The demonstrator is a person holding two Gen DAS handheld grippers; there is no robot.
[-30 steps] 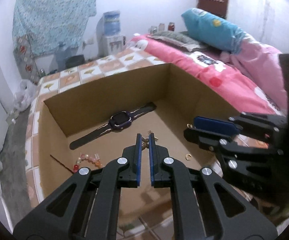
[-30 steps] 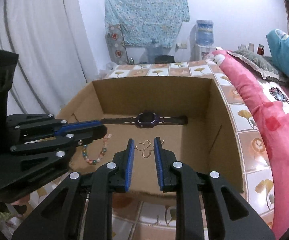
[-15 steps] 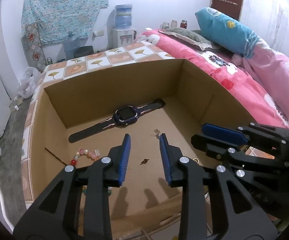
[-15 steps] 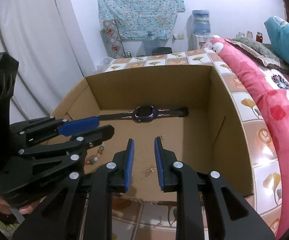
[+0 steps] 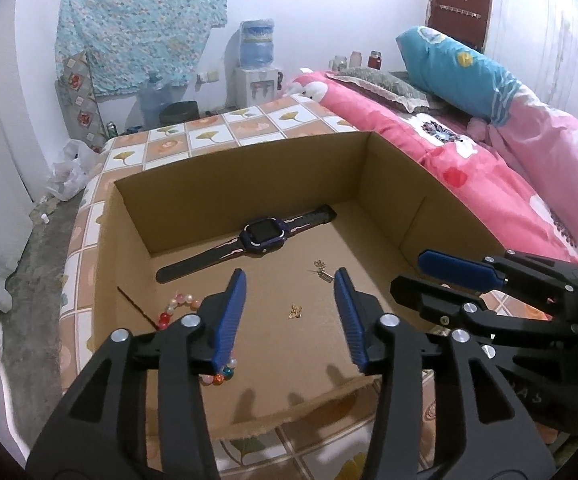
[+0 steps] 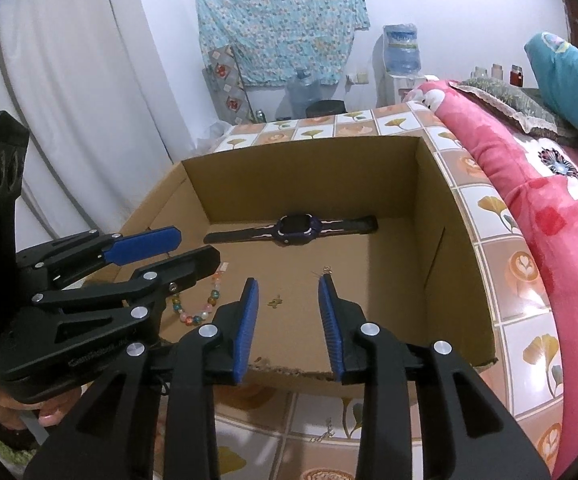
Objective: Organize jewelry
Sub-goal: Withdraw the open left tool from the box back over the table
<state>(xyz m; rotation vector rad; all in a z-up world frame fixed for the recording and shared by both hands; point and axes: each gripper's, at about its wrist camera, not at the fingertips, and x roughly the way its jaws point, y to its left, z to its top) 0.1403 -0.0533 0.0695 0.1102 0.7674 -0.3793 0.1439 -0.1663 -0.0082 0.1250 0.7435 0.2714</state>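
So compared to a second ago, both grippers have let go. The left gripper [image 5: 291, 280] was pinched nearly shut on a little gold piece up in the air, and now its fingers [image 5: 233, 312] are spreading wide with nothing between them. That small earring [image 5: 296, 311] is lying loose on the box [image 5: 249, 168] floor, showing through the gap. The right gripper [image 6: 287, 282] had the gold butterfly thing between its pads back then; now its jaws are opening too, also empty, and the other earring [image 6: 326, 271] sits on the cardboard right at the tip of its right finger, can't tell if they touch. Both views have lifted and pulled back a bit, so more of the box shows now.

Pose-wise, both grippers tilt down into the box from its near edge, side by side, left one a bit ahead in the right view. A hand [image 6: 13, 414] is wrapped round the left grip, low in that same view.

The rest hasn't budged: watch [image 5: 263, 236] flat along the far wall, bead bracelet [image 6: 199, 306] near the left wall, partly under the left gripper. The box sits on a tiled mat beside the bed [image 5: 469, 168].
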